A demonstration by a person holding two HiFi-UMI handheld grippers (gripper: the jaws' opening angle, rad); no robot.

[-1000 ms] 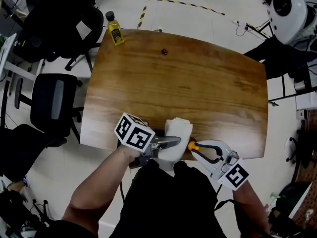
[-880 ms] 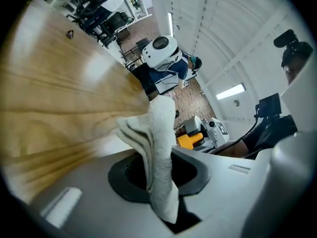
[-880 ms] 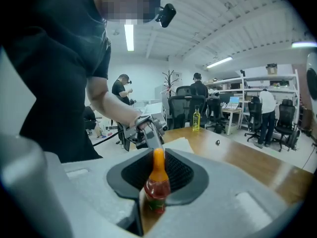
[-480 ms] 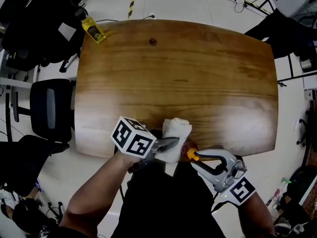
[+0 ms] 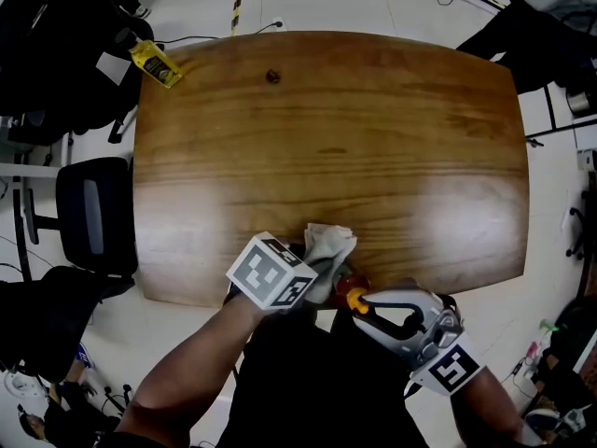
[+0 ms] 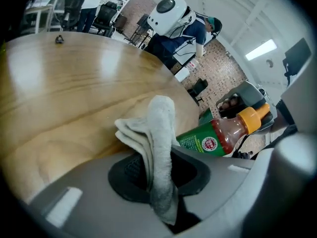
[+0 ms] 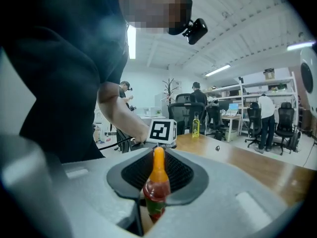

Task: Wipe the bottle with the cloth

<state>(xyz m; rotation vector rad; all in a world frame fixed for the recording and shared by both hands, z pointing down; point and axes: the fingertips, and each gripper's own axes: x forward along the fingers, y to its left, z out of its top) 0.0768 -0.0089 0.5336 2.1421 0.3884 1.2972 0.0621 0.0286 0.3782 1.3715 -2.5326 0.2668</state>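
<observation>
A: Small red-sauce bottle with orange cap and green label (image 7: 156, 185) sits low centre in the right gripper view. The right gripper (image 7: 157, 192) is clenched on its body, with the cap pointing away from the lens.
B: Head view?
A: Bottom centre, at the near edge of the brown wooden table (image 5: 392, 147). The orange cap points toward the left gripper (image 5: 312, 283).
B: And the left one?
A: Clamped on a pale grey folded cloth (image 6: 161, 148). The cloth stands up out of the jaws, centre of the left gripper view. The bottle is just right of it, and I can't tell whether they touch.
B: Further out?
A: A small dark object (image 5: 272, 77) lies upper centre, near the far table edge. A yellow oil bottle with a black cap (image 5: 154, 63) is at the table's upper-left corner. A black office chair (image 5: 89, 213) is at the left of the frame, off the table.
</observation>
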